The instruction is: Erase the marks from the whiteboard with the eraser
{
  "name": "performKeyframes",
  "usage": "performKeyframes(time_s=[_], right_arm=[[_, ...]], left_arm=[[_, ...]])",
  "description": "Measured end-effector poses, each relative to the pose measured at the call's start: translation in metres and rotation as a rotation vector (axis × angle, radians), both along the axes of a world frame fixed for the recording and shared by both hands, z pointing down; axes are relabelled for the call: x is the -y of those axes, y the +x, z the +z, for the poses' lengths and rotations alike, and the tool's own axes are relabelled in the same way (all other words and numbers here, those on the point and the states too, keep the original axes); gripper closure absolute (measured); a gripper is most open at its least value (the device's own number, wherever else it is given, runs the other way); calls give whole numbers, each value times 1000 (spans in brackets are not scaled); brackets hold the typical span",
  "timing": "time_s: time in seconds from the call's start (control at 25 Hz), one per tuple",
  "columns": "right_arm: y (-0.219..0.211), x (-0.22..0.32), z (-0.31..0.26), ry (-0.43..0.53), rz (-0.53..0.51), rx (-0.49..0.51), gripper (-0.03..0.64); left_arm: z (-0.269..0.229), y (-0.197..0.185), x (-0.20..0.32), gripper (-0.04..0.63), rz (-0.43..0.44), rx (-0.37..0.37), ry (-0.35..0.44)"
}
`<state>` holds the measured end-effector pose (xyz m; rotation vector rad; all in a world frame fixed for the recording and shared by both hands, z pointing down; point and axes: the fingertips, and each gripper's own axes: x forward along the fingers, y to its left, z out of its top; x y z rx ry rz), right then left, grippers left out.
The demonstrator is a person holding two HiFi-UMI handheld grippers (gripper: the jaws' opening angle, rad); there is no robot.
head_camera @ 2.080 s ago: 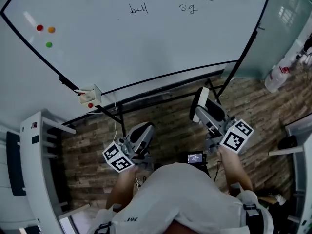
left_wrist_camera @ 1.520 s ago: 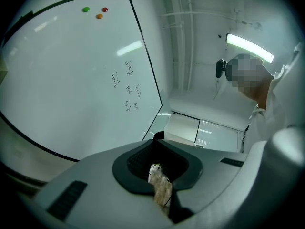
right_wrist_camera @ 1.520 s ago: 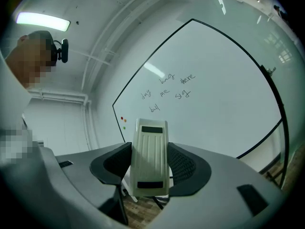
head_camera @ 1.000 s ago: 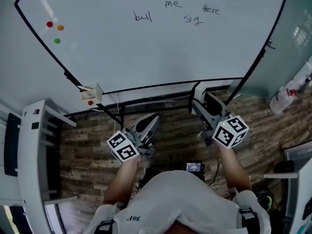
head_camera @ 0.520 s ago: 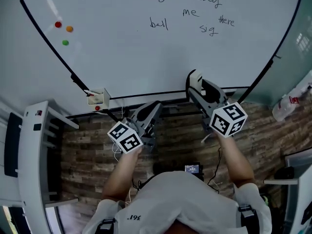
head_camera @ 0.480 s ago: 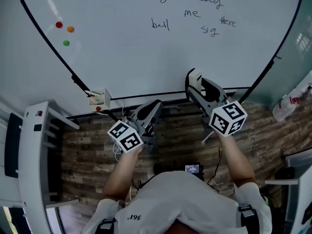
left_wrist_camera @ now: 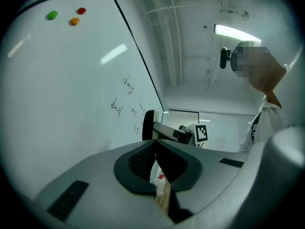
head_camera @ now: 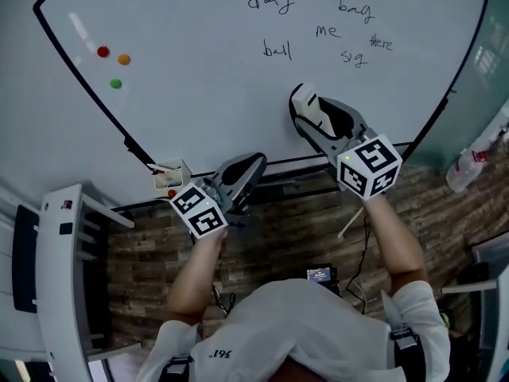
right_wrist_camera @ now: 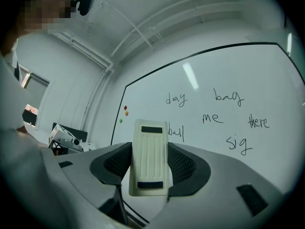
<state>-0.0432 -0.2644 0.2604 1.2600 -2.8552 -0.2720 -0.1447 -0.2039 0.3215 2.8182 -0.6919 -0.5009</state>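
The whiteboard [head_camera: 207,78] carries handwritten words: "day" [head_camera: 270,0], "bag" [head_camera: 355,9], "ball" [head_camera: 277,50], "me" [head_camera: 326,31], "there" [head_camera: 382,43] and "sig" [head_camera: 354,56]. My right gripper [head_camera: 302,111] is shut on a white eraser [head_camera: 305,100], held up in front of the board's lower part, just below "ball" and "sig". The right gripper view has the eraser [right_wrist_camera: 150,166] upright between the jaws, with "ball" [right_wrist_camera: 176,131] right behind it. Lower left, my left gripper [head_camera: 256,164] is shut with nothing in it, near the board's bottom edge.
Red, orange and green magnets [head_camera: 115,59] sit at the board's upper left. A small white box [head_camera: 169,177] hangs at the board's lower left corner. White furniture [head_camera: 67,277] stands at the left, and a plastic bottle [head_camera: 468,167] at the right over the wood floor [head_camera: 286,229].
Both grippers have risen from over the floor toward the board. The right gripper, still holding the eraser, now overlaps the board below the words. More of the writing has come into view.
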Motion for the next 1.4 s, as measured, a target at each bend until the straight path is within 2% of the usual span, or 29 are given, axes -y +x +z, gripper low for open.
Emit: performKeyframes(time_s=[0.16, 0.28, 0.36, 0.72, 1.16, 1.4], right_arm=[[-17, 11, -14, 42, 49, -67, 364], [-30, 22, -25, 64, 79, -92, 364], [-39, 30, -35, 80, 93, -98, 362], [-61, 74, -91, 141, 159, -79, 362], [-90, 110, -164, 251, 274, -91, 362], [-111, 117, -191, 374, 418, -165, 362]], left_arm=[[-6, -7, -4, 589, 86, 15, 17], [-11, -13, -5, 589, 59, 30, 106], [-14, -16, -1, 589, 31, 37, 136], [-35, -39, 43, 589, -162, -37, 87], [-60, -50, 63, 589, -247, -35, 122], [-55, -56, 65, 589, -249, -28, 105]])
